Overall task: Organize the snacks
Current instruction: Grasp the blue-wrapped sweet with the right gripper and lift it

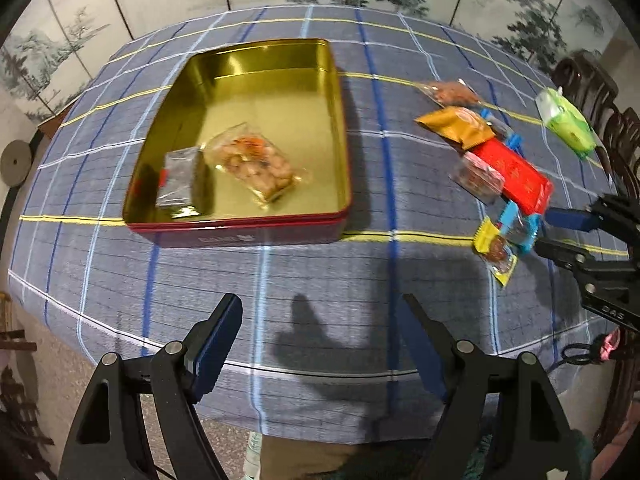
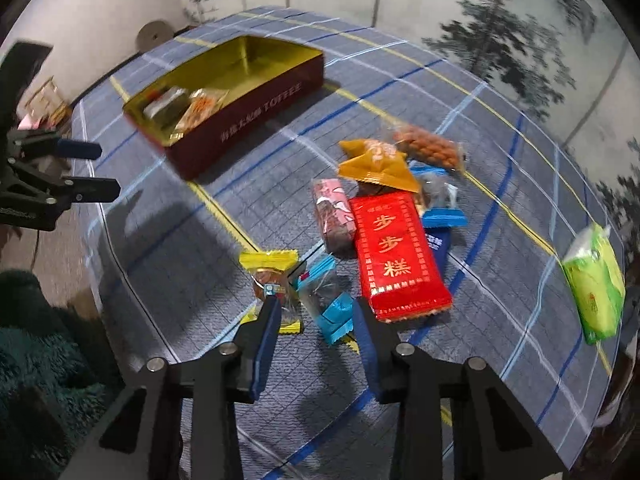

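Observation:
A red tin [image 1: 240,236] [image 2: 256,120] with a gold inside stands open on the checked cloth, holding a clear nut packet [image 1: 256,164] and a small silvery packet [image 1: 178,176]. To its right lies a loose pile: a red packet [image 2: 396,256], an orange one [image 2: 376,164], a pink one [image 2: 334,212] and a nut bag [image 2: 428,146]. My right gripper [image 2: 316,308] [image 1: 550,232] points down at the pile's near end, jaws apart around a blue-ended clear sweet [image 2: 328,304], pads not visibly pressing it. A yellow sweet [image 2: 272,268] lies by its left finger. My left gripper [image 1: 320,320] [image 2: 100,168] hangs open and empty in front of the tin.
A green tissue pack [image 1: 566,122] [image 2: 596,284] lies at the table's right edge. Dark wooden chairs [image 1: 592,80] stand beyond it. A painted screen backs the table. The cloth's front edge [image 1: 280,368] runs just under my left fingers.

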Available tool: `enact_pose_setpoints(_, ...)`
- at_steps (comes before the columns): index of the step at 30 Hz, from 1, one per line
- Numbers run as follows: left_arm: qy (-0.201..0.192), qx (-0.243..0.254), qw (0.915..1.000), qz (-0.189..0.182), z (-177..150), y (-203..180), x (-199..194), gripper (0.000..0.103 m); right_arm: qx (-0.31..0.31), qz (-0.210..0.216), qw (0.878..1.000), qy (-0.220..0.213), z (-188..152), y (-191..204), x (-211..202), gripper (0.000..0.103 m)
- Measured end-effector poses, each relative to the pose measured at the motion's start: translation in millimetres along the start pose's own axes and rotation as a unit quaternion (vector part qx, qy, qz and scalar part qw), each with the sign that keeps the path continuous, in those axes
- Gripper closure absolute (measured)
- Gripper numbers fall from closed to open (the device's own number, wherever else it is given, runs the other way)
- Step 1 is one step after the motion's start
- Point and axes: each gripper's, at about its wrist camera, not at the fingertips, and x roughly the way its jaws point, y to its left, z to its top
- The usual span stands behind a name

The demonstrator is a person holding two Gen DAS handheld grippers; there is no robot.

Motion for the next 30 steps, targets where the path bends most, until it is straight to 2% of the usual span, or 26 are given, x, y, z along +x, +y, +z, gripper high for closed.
enact_pose_setpoints(7,0.013,0.009,0.9999,0.002,-2.2,-13.2,3.4,0.027,-0.057,0.010,0.998,0.024,4.3,4.3,20.2,0.071)
enact_pose_setpoints(10,0.015,0.011,0.9998,0.005,-3.1,-14.8,4.7,0.027,-0.061,0.013,0.998,0.028,5.4,1.8,25.9,0.073)
enact_pose_setpoints(17,0.018,0.013,0.9997,0.000,-2.4,-19.3,8.4,0.027,-0.029,0.016,0.999,0.029,-2.7,-4.3,38.3,0.075)
enact_pose_setpoints(30,0.026,0.034,0.9985,-0.034,10.9,-57.6,18.4,0.027,0.076,0.006,0.997,0.002,-36.8,-19.1,20.4,0.077)
